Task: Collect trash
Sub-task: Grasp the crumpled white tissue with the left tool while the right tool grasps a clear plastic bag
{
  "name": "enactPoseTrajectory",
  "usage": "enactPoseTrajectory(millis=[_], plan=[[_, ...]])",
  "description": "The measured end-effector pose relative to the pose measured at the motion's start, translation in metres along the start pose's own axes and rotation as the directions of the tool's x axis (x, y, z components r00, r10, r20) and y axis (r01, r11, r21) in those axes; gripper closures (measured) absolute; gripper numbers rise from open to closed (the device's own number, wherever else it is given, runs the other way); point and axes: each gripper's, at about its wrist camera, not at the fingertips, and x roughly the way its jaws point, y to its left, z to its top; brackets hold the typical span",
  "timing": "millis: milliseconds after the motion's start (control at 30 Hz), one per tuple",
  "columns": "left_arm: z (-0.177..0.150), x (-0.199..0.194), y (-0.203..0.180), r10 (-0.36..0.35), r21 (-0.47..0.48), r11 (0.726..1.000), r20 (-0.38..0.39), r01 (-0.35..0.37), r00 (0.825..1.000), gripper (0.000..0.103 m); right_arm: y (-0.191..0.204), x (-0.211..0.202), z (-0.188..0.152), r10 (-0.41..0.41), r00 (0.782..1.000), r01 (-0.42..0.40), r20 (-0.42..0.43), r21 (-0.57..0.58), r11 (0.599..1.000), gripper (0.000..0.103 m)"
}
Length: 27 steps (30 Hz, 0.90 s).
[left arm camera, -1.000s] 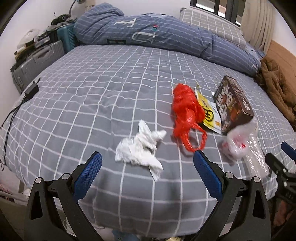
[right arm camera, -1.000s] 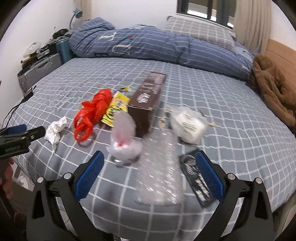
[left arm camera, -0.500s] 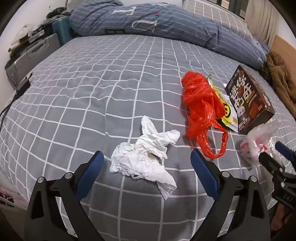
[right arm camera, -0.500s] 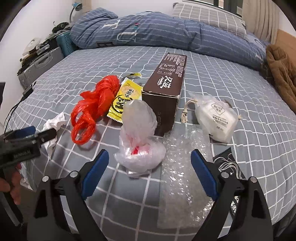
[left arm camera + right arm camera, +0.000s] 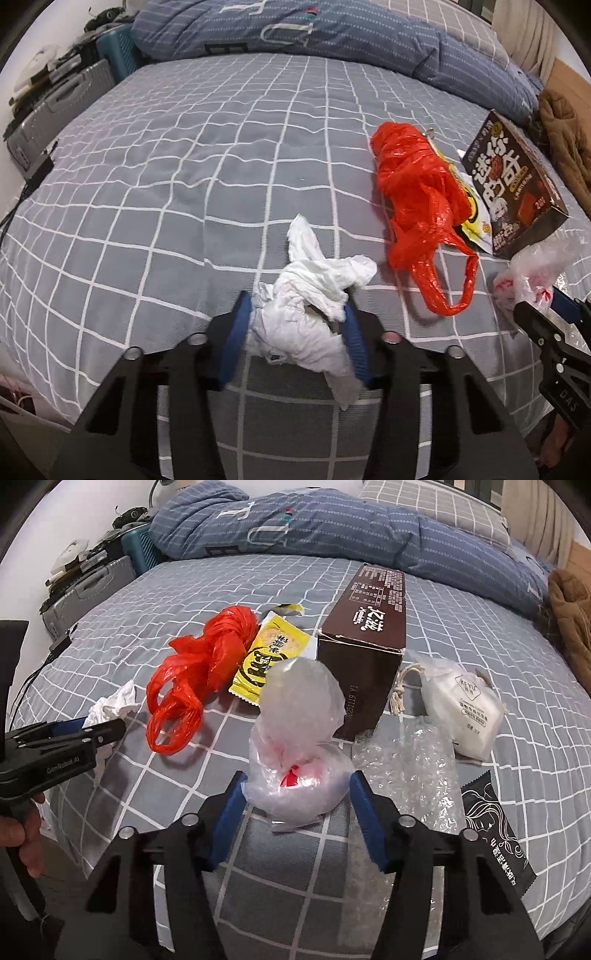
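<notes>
My left gripper (image 5: 295, 332) is shut on a crumpled white tissue (image 5: 310, 295) lying on the grey checked bed (image 5: 147, 184). My right gripper (image 5: 297, 794) has its blue pads against both sides of a clear plastic bag (image 5: 299, 738) with something red inside. A red plastic bag (image 5: 417, 199) lies right of the tissue and also shows in the right wrist view (image 5: 195, 672). A yellow snack wrapper (image 5: 271, 657) and a brown box (image 5: 369, 638) lie beyond the clear bag. The left gripper also shows at the left of the right wrist view (image 5: 103, 731).
Bubble wrap (image 5: 406, 768), a white pouch (image 5: 461, 705) and a black sachet (image 5: 495, 834) lie to the right. A blue duvet (image 5: 314, 524) is at the bed's head, a brown coat (image 5: 569, 616) at the right, suitcases (image 5: 55, 110) on the left.
Both grippers moved forward and down and closed: the left onto the white tissue, the right around the clear plastic bag.
</notes>
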Motion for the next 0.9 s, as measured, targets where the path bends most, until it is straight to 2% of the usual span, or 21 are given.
enactPoseTrajectory(millis=[67, 133, 267, 467, 900], plan=[[0.000, 0.000, 0.002, 0.000, -0.009, 1.000, 0.002, 0.000, 1.000, 0.067, 0.000, 0.000, 0.000, 0.005, 1.000, -0.005, 0.002, 0.002, 1.000, 0.051], [0.000, -0.001, 0.002, 0.001, -0.009, 1.000, 0.004, -0.001, 1.000, 0.078, -0.002, -0.002, 0.000, 0.007, 1.000, -0.007, 0.004, 0.004, 1.000, 0.052], [0.003, -0.007, 0.001, -0.005, -0.008, 1.000, 0.013, 0.005, 1.000, 0.087, -0.002, -0.008, 0.001, 0.007, 1.000, -0.007, 0.025, 0.005, 1.000, 0.052], [0.007, -0.033, -0.001, -0.024, -0.046, 0.999, 0.079, 0.028, 0.997, 0.087, -0.003, -0.025, 0.005, 0.010, 0.998, -0.010, 0.063, 0.010, 1.000, 0.052], [-0.001, -0.071, -0.024, -0.103, -0.033, 0.993, 0.148, 0.109, 0.984, 0.088, 0.001, -0.066, 0.011, 0.008, 0.990, -0.007, 0.144, -0.010, 1.000, 0.052]])
